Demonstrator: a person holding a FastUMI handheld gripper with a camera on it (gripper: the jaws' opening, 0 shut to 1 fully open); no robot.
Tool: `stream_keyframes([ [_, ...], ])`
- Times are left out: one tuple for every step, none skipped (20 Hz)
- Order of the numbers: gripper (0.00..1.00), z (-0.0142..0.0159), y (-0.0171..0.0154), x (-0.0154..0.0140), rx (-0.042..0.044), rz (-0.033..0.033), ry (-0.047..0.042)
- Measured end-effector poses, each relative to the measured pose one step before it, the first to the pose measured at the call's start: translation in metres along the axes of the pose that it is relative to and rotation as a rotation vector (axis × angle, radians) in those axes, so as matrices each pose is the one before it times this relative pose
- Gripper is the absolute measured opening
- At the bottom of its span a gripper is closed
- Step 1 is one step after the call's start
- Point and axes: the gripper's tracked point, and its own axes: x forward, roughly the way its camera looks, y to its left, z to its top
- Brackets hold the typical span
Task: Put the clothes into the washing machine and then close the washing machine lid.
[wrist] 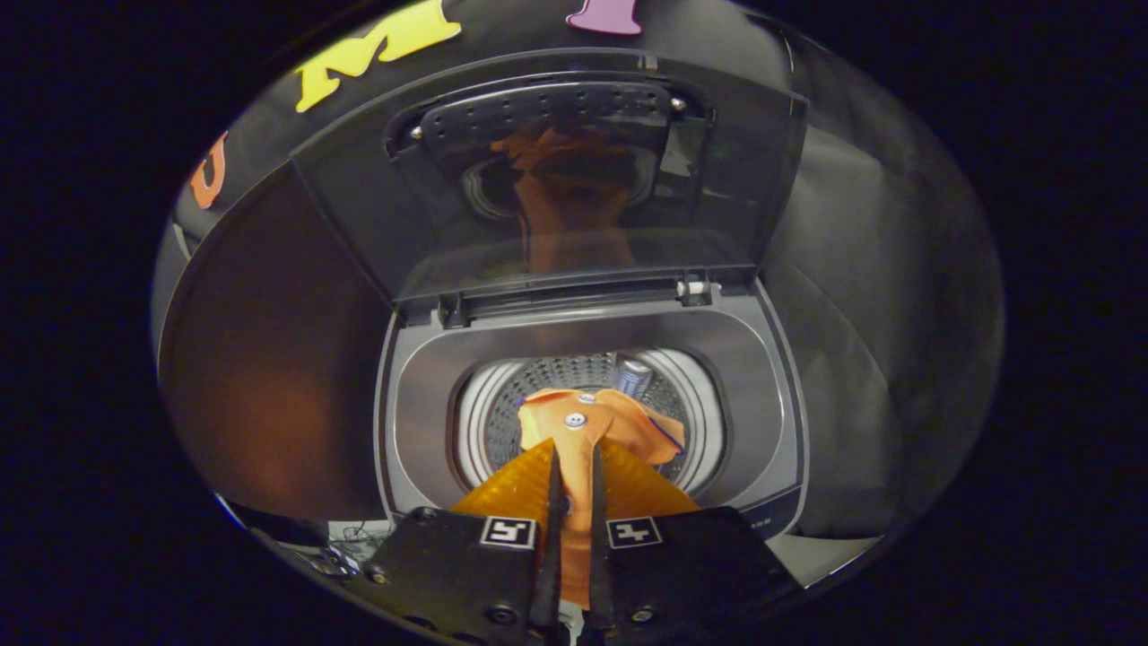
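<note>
Above the open washing machine [592, 431], my gripper [574, 458] clenches an orange garment [583, 426].

My 2 fingers press close together on a fold of the cloth, which hangs over the drum mouth just ahead of them, 2 buttons showing. The lid [556, 179] stands upright behind the tub, mirroring the orange.

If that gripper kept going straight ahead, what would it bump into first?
The gripper, shut on the orange garment, points into the open washing machine. It would probably meet the perforated drum first; depth is unclear.
</note>
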Motion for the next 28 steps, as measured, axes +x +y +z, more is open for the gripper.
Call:
stream_keyframes([
  [0.23,-0.00318,-0.00087,0.00055,0.00690,-0.00296,-0.01052],
  [0.35,0.00236,-0.00146,-0.00205,-0.00468,-0.00927,-0.01789],
  [0.48,0.00115,-0.00287,0.00014,-0.00987,-0.00714,-0.01207],
  [0.60,0.00115,0.00070,-0.00321,-0.00623,0.00179,-0.01223],
  [0.73,-0.00062,-0.00110,0.00003,-0.00617,-0.00958,-0.00303],
  [0.85,0.00056,-0.00154,-0.00230,-0.00357,-0.00153,-0.00646],
  [0.85,0.00183,-0.00239,0.00002,0.00294,-0.00936,-0.00841],
  [0.85,-0.00128,-0.00189,-0.00163,-0.00251,-0.00210,-0.00071],
  [0.84,0.00127,-0.00060,-0.00155,-0.00065,-0.00032,-0.00452],
  [0.85,0.00003,-0.00128,-0.00114,-0.00200,-0.00156,-0.00254],
  [0.85,0.00010,-0.00204,-0.00123,-0.00152,-0.00113,-0.00328],
  [0.85,0.00167,-0.00067,-0.00170,-0.00085,0.00023,-0.00643],
  [0.85,0.00076,-0.00155,-0.00220,-0.00117,-0.00183,-0.00694],
  [0.85,0.00182,-0.00048,-0.00254,-0.00394,-0.00125,-0.00866],
  [0.85,0.00217,-0.00105,-0.00290,-0.00471,-0.00121,-0.01083],
  [0.85,0.00351,0.00010,-0.00317,-0.00421,0.00160,-0.01252],
  [0.85,0.00312,-0.00040,-0.00399,-0.00342,-0.00067,-0.01267],
  [0.85,0.00534,-0.00012,-0.00443,-0.00452,0.00106,-0.01755],
  [0.85,0.00418,-0.00105,-0.00380,-0.00759,-0.00300,-0.01824],
  [0.85,0.00706,-0.00094,-0.00494,-0.01075,-0.00242,-0.02101],
  [0.85,0.00777,0.00044,-0.00634,-0.00494,0.00176,-0.02408],
  [0.85,0.00833,0.00022,-0.00597,-0.00578,0.00060,-0.02582],
  [0.84,0.00737,-0.00028,-0.00508,-0.00542,0.00004,-0.02294],
  [0.84,0.00765,-0.00059,-0.00548,-0.00133,0.00348,-0.02487],
  [0.84,0.00970,0.00160,-0.00657,-0.00615,0.00168,-0.01824],
  [0.84,0.00953,0.00065,-0.00613,-0.00364,0.00225,-0.02244],
  [0.84,0.00909,-0.00024,-0.00492,-0.00076,0.00349,-0.02261],
  [0.85,0.01016,0.00124,-0.00478,0.00001,0.00451,-0.02240],
])
